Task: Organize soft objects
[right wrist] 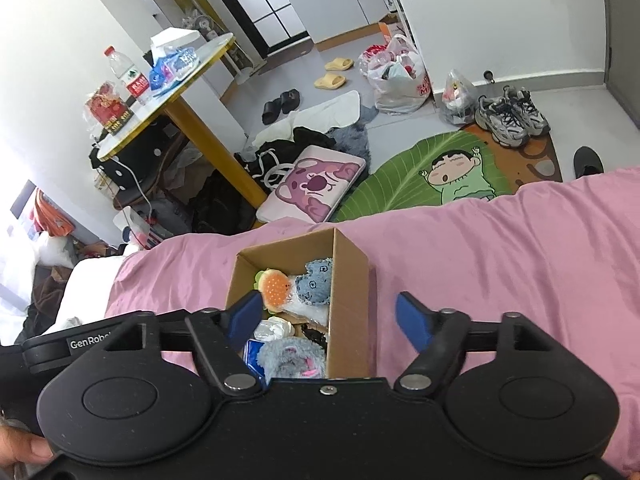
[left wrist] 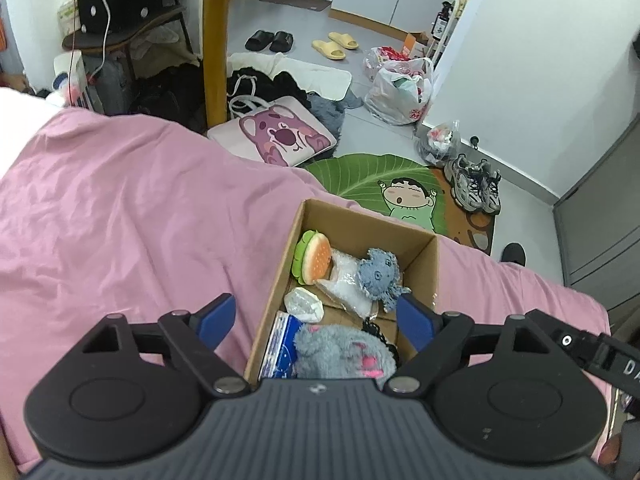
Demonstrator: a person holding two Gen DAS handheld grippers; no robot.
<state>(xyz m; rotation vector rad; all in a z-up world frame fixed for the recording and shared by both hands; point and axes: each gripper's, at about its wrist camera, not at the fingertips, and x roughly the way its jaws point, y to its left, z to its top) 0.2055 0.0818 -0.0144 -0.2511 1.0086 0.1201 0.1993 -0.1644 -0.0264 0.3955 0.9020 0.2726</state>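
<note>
Grippers, two, both hovering above a cardboard box that is sitting on a pink bedsheet

Left gripper: blue-padded fingers are standing wide apart, gripping nothing and touching nothing. One pad is showing over the pink sheet just outside the box's left wall; the other is showing over the box interior, near its right wall.

Right gripper: fingers are likewise spread wide and carrying nothing. The left pad is overlapping the box's left edge in the right wrist view, the right pad is showing over the sheet beside the box's right wall.

Box contents, all soft items lying inside:
- plush hamburger, orange bun with green trim, leaning against the far left wall
- blue-grey plush creature, lying just beside the hamburger, towards the right
- clear plastic-wrapped white item, lying under and between those two
- small crumpled white bundle, resting by the left wall, mid-box
- blue and white packet, lying at the near left
- fluffy grey plush with pink markings, sitting at the near end, touching the packet

Surroundings: green leaf-shaped rug with a cartoon child is lying on the floor beyond the bed; pink bear cushion is resting beside a yellow table leg; grey sneakers are standing at the rug's far edge
</note>
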